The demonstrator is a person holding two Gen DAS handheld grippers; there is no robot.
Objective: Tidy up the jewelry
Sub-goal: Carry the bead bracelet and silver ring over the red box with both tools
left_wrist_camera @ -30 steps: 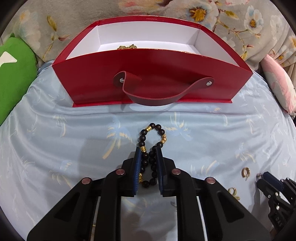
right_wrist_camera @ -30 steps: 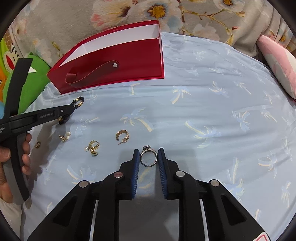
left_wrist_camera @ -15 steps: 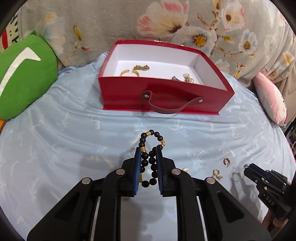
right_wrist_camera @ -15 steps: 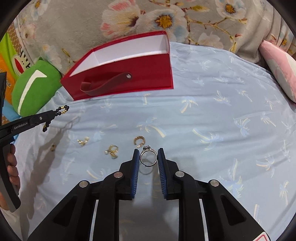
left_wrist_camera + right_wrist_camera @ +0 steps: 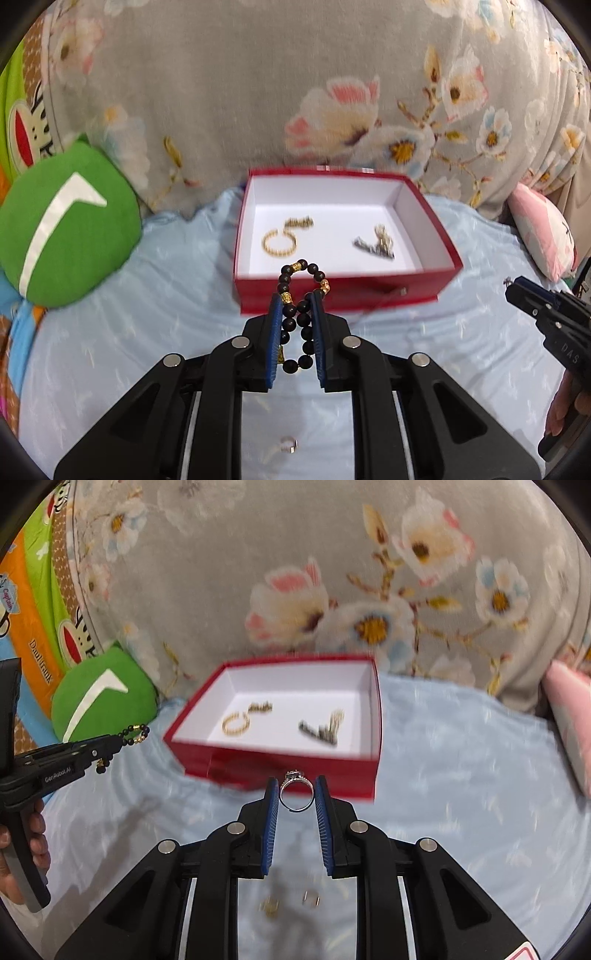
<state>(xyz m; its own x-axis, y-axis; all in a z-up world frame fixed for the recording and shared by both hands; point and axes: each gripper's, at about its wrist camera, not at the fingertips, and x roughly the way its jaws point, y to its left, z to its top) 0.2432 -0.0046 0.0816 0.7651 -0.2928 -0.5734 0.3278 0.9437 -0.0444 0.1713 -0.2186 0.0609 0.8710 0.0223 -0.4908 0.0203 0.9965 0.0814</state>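
**Inspector A:** Left wrist view first. We record the left gripper clamped on a black bead bracelet with gold spacers; its upper loop stands up past the blue pads, its lower end hangs between them. We take the red box as our landmark. The gripper is held in front of the box's near wall, raised off the blue bedsheet.

**Inspector B:** Agreed. Inside the box, on its white floor, we note a gold hoop bracelet toward the left, a small gold piece just behind it, and a dark and gold cluster toward the right. All three are blurred; we cannot tell what the cluster is made of.

**Inspector A:** Right wrist view. We record the right gripper pinching a silver ring with a stone on top, the band caught between the pads. It too is in front of the box's near wall, toward the box's right half.

**Inspector B:** We also see the left gripper from this side, left of the box, beads showing at its tip. On the sheet on the near side of the box, below the right gripper, lie two small gold pieces, too blurred to identify. A green cushion sits left of the box.
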